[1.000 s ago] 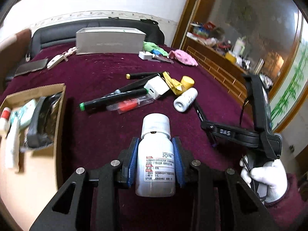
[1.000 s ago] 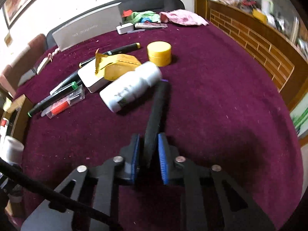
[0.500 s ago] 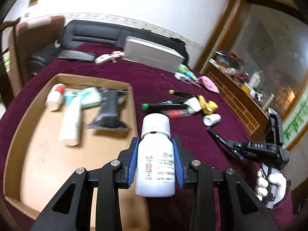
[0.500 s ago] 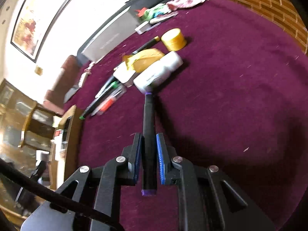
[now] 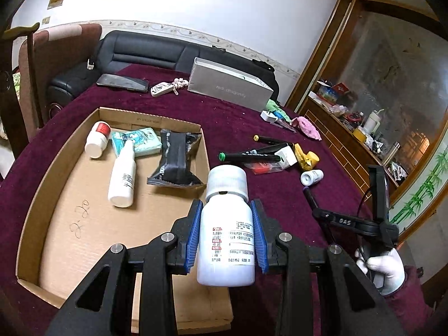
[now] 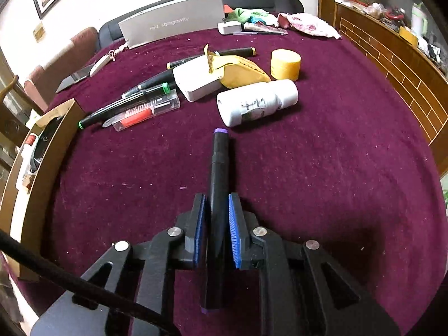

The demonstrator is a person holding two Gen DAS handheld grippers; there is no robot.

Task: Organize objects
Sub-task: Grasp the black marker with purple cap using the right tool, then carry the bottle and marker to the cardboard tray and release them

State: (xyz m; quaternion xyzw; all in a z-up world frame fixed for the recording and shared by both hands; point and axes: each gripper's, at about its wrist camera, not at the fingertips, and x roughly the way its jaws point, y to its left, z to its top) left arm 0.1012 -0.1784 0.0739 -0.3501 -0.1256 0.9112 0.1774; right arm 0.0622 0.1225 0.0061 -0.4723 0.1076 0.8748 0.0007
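Note:
My left gripper (image 5: 226, 232) is shut on a white medicine bottle (image 5: 225, 224) with a white cap, held upright above the near right edge of the cardboard tray (image 5: 58, 168). The tray holds a small red-capped bottle (image 5: 96, 139), a white spray bottle (image 5: 123, 177), a teal packet (image 5: 137, 141) and a black pouch (image 5: 175, 162). My right gripper (image 6: 215, 229) is shut on a black marker with purple ends (image 6: 219, 173), held above the maroon tablecloth; it shows in the left wrist view (image 5: 316, 210) at the right.
On the cloth lie a white bottle (image 6: 256, 102), a yellow round tin (image 6: 285, 64), a yellow packet (image 6: 240, 72), a white charger block (image 6: 196, 81), black markers (image 6: 123, 109) and a clear pen case (image 6: 142, 113). A grey box (image 6: 173, 23) stands at the far edge.
My left gripper has carried the bottle left from over the cloth to above the tray's near right edge. My right gripper has lifted the marker and pulled it back from the white bottle.

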